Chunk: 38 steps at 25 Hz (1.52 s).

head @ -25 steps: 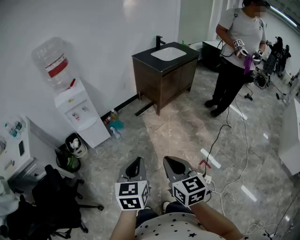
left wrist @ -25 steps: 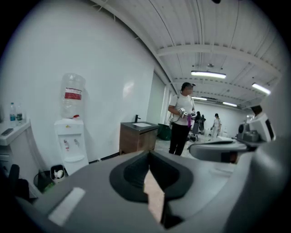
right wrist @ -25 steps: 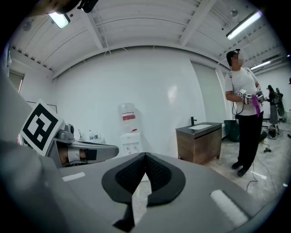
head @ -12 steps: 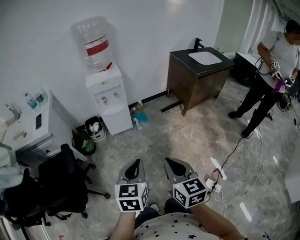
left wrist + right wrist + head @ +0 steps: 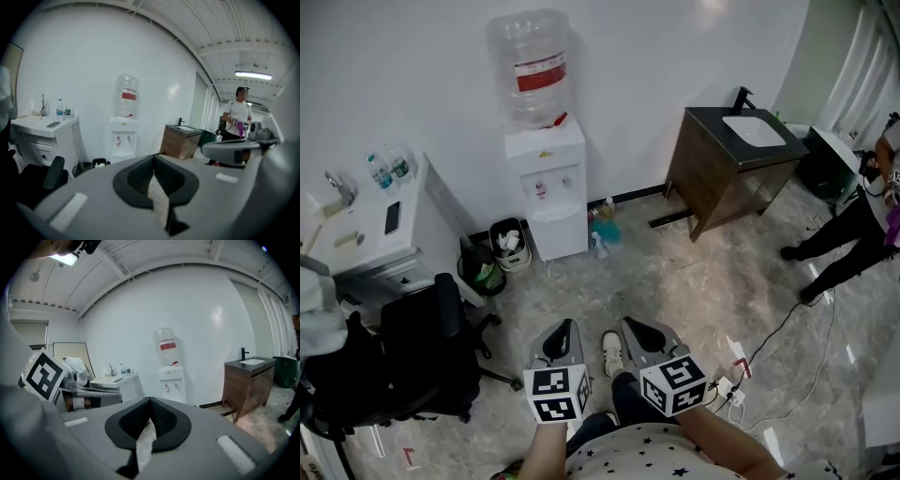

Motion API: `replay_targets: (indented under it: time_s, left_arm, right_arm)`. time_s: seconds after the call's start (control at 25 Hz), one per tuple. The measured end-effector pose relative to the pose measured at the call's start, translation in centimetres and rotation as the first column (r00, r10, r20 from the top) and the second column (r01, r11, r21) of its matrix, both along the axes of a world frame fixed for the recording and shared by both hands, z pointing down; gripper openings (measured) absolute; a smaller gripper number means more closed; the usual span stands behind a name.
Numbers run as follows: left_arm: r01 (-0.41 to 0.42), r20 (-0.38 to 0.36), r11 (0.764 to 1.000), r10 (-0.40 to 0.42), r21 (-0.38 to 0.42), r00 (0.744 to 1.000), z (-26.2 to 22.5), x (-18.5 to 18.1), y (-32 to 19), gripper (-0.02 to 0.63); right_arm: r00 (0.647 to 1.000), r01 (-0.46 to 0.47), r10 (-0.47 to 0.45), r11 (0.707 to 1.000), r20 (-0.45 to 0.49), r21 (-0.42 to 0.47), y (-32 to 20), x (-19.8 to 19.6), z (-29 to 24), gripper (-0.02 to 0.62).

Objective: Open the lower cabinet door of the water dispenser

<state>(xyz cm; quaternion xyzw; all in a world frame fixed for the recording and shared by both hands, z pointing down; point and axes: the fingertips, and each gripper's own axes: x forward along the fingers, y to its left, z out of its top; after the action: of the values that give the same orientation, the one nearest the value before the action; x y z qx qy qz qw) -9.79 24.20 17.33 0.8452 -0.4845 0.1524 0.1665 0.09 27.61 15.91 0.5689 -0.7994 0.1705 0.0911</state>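
The white water dispenser [image 5: 548,178] stands against the far wall under a clear bottle [image 5: 534,66] with a red label. Its lower cabinet door [image 5: 559,236] is closed. The dispenser also shows small and far off in the left gripper view [image 5: 123,139] and in the right gripper view [image 5: 172,383]. My left gripper [image 5: 566,327] and right gripper [image 5: 635,324] hang side by side over the marble floor, well short of the dispenser and pointing toward it. Both are shut with nothing held, their tips meeting in the left gripper view [image 5: 153,159] and in the right gripper view [image 5: 150,400].
A black office chair [image 5: 412,366] and a white counter [image 5: 366,230] with bottles stand at the left. Two waste bins [image 5: 499,251] sit left of the dispenser, spray bottles [image 5: 602,230] to its right. A dark wooden vanity [image 5: 736,164], a person [image 5: 862,230] and floor cables [image 5: 731,375] are on the right.
The view has swung left, so the dispenser has shifted from the left edge to the middle of the head view. Both grippers have travelled with it, still shut and side by side.
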Motion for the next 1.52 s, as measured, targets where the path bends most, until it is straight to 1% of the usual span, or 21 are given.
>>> replay_targets:
  time_s: [0.16, 0.24, 0.4, 0.52, 0.64, 0.8, 0.96, 1.12, 1.24, 1.4, 1.52]
  left_arm:
    - [0.048, 0.009, 0.999, -0.049, 0.006, 0.999, 0.5, -0.2, -5.1, 0.006]
    - [0.083, 0.021, 0.996, -0.084, 0.007, 0.996, 0.9, -0.6, -8.1, 0.006]
    - [0.126, 0.046, 0.992, -0.125, -0.009, 0.991, 1.2, -0.5, -14.7, 0.006]
    - [0.178, 0.031, 0.983, -0.177, -0.046, 0.984, 1.5, -0.6, -19.3, 0.006]
    - [0.209, 0.012, 0.974, -0.209, -0.089, 0.978, 2.7, -0.3, -23.6, 0.006]
    - [0.227, 0.046, 0.965, -0.222, -0.131, 0.974, 5.9, -0.2, -28.2, 0.006]
    - [0.240, 0.081, 0.949, -0.228, -0.204, 0.970, 10.6, -0.5, -31.6, 0.006]
    - [0.230, 0.099, 0.932, -0.211, -0.279, 0.973, 17.2, -0.6, -35.0, 0.006]
    - [0.211, 0.099, 0.926, -0.189, -0.314, 0.977, 23.1, -0.3, -37.7, 0.006]
    - [0.189, 0.089, 0.915, -0.168, -0.356, 0.982, 31.5, 0.5, -40.4, 0.006]
    - [0.169, 0.085, 0.912, -0.148, -0.374, 0.985, 37.8, 1.3, -42.4, 0.006]
  right_arm:
    - [0.999, 0.051, -0.051, 0.999, 0.009, 0.002, -5.8, -0.1, 0.6, -0.006]
    - [0.996, 0.094, -0.094, 0.996, 0.008, 0.000, -9.4, -0.5, 1.0, -0.006]
    - [0.987, 0.157, -0.157, 0.987, 0.017, -0.020, -17.0, -0.7, 0.7, -0.006]
    - [0.979, 0.203, -0.202, 0.978, 0.025, -0.049, -22.0, -0.6, 1.0, -0.006]
    - [0.974, 0.228, -0.227, 0.970, 0.021, -0.085, -26.5, -0.1, 2.5, -0.006]
    - [0.966, 0.257, -0.257, 0.956, 0.024, -0.142, -31.3, 0.2, 5.5, -0.006]
    - [0.957, 0.288, -0.288, 0.930, 0.036, -0.227, -35.4, -0.7, 10.6, -0.006]
    - [0.957, 0.284, -0.289, 0.916, 0.025, -0.284, -39.4, -1.5, 16.9, -0.006]
    - [0.962, 0.259, -0.273, 0.920, -0.004, -0.295, -43.1, -1.2, 22.1, -0.006]
    - [0.977, 0.199, -0.212, 0.926, -0.006, -0.320, -46.8, -0.3, 29.6, -0.006]
    - [0.984, 0.156, -0.175, 0.935, -0.031, -0.319, -49.4, 0.3, 36.1, -0.006]
